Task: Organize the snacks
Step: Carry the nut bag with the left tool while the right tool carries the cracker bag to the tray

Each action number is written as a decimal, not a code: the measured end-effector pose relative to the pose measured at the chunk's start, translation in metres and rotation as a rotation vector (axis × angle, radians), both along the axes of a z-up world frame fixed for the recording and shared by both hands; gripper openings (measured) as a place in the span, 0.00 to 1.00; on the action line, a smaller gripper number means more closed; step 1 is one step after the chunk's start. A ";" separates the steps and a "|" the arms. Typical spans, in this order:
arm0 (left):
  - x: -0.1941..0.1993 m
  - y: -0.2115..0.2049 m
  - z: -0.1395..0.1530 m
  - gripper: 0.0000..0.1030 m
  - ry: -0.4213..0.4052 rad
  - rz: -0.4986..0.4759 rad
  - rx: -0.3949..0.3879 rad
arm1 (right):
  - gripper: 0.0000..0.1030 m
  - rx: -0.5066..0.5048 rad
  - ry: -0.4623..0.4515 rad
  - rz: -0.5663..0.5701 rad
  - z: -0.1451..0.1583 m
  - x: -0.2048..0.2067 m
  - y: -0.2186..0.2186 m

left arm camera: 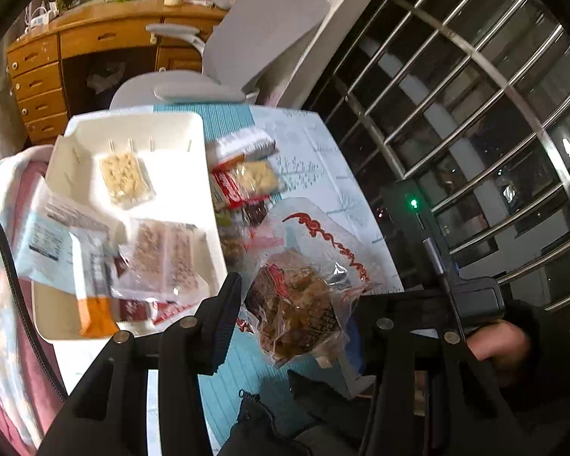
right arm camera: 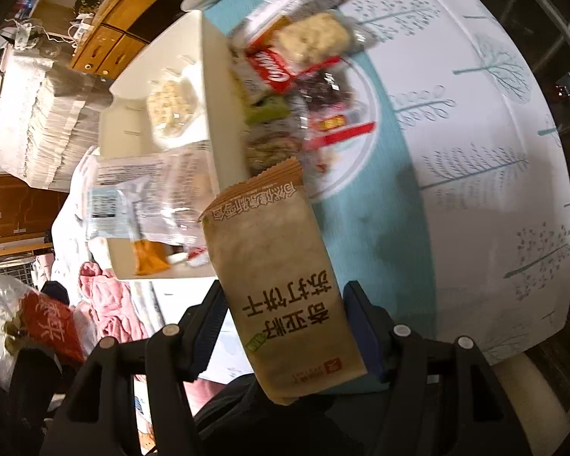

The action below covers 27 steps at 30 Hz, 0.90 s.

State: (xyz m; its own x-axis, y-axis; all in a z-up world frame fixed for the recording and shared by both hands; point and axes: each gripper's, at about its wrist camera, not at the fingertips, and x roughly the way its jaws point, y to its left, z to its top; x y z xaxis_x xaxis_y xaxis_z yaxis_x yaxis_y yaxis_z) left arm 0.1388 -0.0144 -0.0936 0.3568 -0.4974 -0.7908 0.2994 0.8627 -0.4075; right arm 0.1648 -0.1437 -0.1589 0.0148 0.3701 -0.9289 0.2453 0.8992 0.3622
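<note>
1. right tongs (right arm camera: 281, 326) clamped on a brown cracker packet (right arm camera: 281, 285), gripped across its lower half, top end jutting toward the white tray (right arm camera: 209, 76); held in the air above the near edge of the worktop (right arm camera: 475, 152).
2. left tongs (left arm camera: 296, 315) apart, a clear bag of brown snacks (left arm camera: 304, 296) lying between the pads but not pinched; cannot tell whether either pad touches the film.
3. risk with the packet: long, stiff and held low, so likely to swing or slide out if the grip slackens; could also catch the tray wall on the way in.
4. risk with the bag: loose, crinkly film, apt to slip or tear if pinched on an edge only.
5. risk of nudging the tray, which overhangs toward the bedding at the left.
6. tray contents: a pale cracker pack (left arm camera: 123, 178) at the far end, a clear pack of brown biscuits (left arm camera: 163, 258) in the middle, a blue-and-white labelled pack (left arm camera: 45, 247) and an orange-ended bar (left arm camera: 95, 304) nearer.
7. just beside the tray on the worktop: a loose heap of unsorted snacks (left arm camera: 243, 186), red wrappers among them.
</note>
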 end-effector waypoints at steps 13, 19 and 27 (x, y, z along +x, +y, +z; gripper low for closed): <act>0.025 0.075 0.004 0.46 -0.067 0.018 -0.044 | 0.61 0.011 -0.118 -0.027 0.022 0.028 0.061; 0.041 0.103 -0.004 0.46 -0.084 0.021 -0.045 | 0.61 0.030 -0.172 -0.037 0.021 0.039 0.088; 0.064 0.140 -0.026 0.47 -0.045 0.044 -0.016 | 0.61 0.029 -0.238 -0.026 0.022 0.051 0.120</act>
State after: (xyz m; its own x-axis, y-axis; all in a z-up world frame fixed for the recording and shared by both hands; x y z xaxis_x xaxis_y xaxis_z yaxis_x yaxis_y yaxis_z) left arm 0.2033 0.1254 -0.1199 0.4134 -0.4928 -0.7657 0.2798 0.8690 -0.4082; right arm 0.2159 -0.0240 -0.1367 0.2422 0.3930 -0.8871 0.1729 0.8822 0.4380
